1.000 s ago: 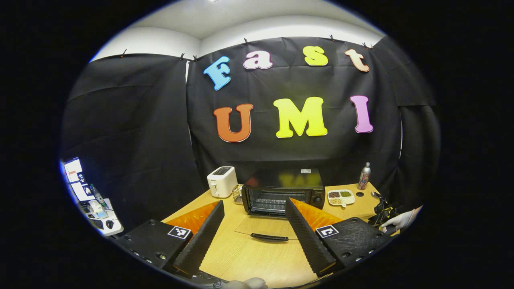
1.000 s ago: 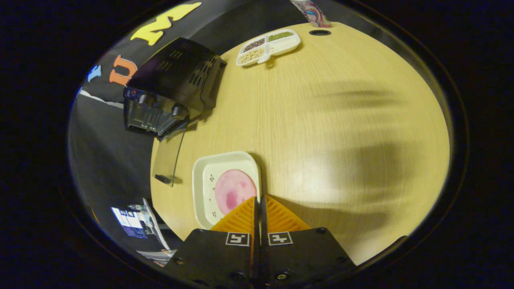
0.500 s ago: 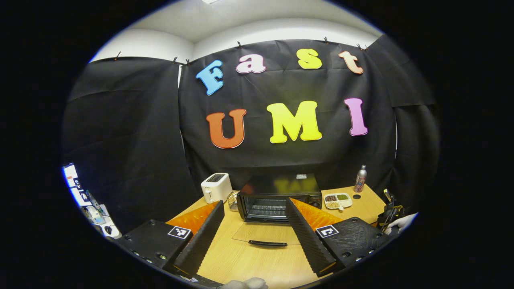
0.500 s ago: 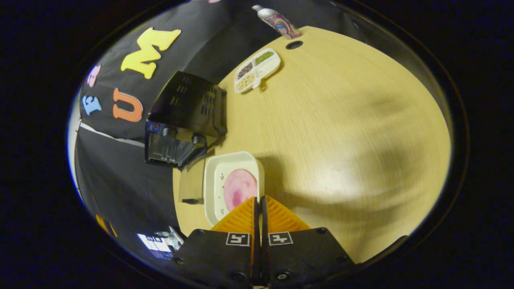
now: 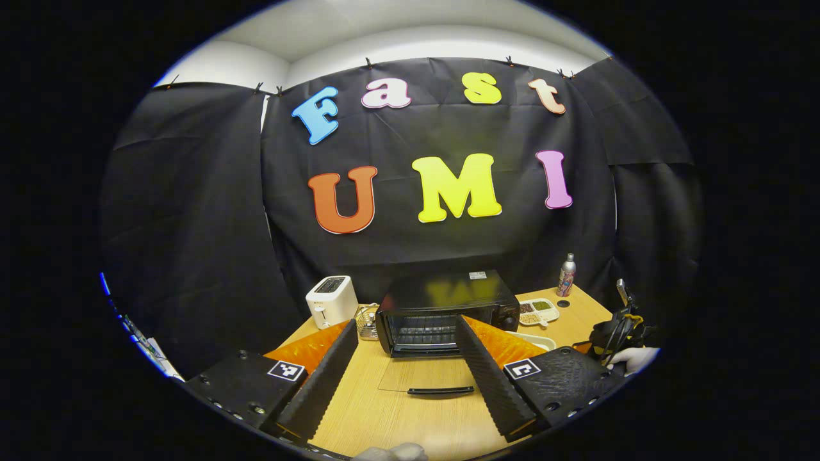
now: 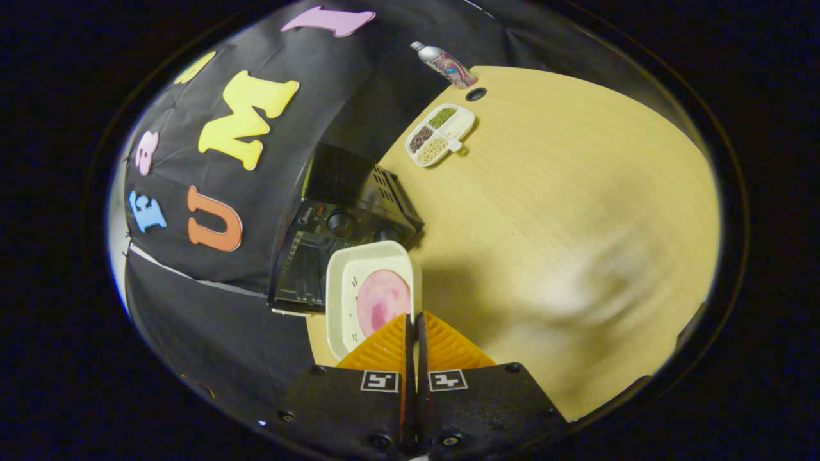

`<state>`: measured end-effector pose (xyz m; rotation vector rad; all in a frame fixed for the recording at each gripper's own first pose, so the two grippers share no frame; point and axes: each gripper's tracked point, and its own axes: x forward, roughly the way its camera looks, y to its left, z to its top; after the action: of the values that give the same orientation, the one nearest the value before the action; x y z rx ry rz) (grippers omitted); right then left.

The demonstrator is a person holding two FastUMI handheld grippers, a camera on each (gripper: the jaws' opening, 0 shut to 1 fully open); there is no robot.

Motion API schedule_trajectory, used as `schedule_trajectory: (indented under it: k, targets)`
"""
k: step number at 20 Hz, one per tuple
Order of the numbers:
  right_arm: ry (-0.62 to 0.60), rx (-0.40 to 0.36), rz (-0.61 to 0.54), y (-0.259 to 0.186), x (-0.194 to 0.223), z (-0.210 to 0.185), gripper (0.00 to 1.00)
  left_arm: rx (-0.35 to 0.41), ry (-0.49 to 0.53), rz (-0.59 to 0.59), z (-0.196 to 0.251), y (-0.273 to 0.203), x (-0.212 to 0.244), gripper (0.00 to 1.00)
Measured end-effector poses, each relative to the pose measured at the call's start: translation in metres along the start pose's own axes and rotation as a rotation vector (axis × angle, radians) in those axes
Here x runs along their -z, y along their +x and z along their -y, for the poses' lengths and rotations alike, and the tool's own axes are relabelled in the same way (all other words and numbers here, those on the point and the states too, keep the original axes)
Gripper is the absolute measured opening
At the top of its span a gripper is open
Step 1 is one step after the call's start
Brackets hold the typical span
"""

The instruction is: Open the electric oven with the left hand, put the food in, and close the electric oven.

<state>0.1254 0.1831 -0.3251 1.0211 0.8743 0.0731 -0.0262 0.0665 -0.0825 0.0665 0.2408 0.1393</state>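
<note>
The right gripper (image 6: 413,326) has its jaws pinching the rim of the tray (image 6: 339,288) with the food (image 6: 382,301), held just before the oven (image 5: 445,310). Left gripper (image 5: 403,365): jaws spread, empty. Door (image 5: 426,374) is down; loading and closing remain.

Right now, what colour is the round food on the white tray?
Pink, with a darker pink blotch. The food shows best in the right gripper view.

No legible text; oven (image 6: 339,224) logo too small.
</note>
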Motion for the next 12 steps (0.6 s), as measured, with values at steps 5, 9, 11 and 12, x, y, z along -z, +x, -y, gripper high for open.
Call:
schedule_trajectory:
  k: [5, 9, 11, 12]
  targets:
    - [0.1, -0.016, 0.101, 0.056, 0.042, -0.045, 0.04, -0.015, 0.04, -0.012, -0.041, 0.013, 0.017, 0.97]
    - [0.15, -0.06, 0.148, 0.099, 0.076, -0.078, 0.01, -0.029, 0.053, -0.003, -0.06, 0.02, 0.035, 0.97]
    - [0.178, -0.087, 0.164, 0.116, 0.089, -0.092, 0.04, -0.036, 0.05, -0.009, -0.068, 0.022, 0.045, 0.97]
    - [0.185, -0.083, 0.169, 0.124, 0.096, -0.096, 0.02, -0.041, 0.051, -0.016, -0.071, 0.022, 0.051, 0.97]
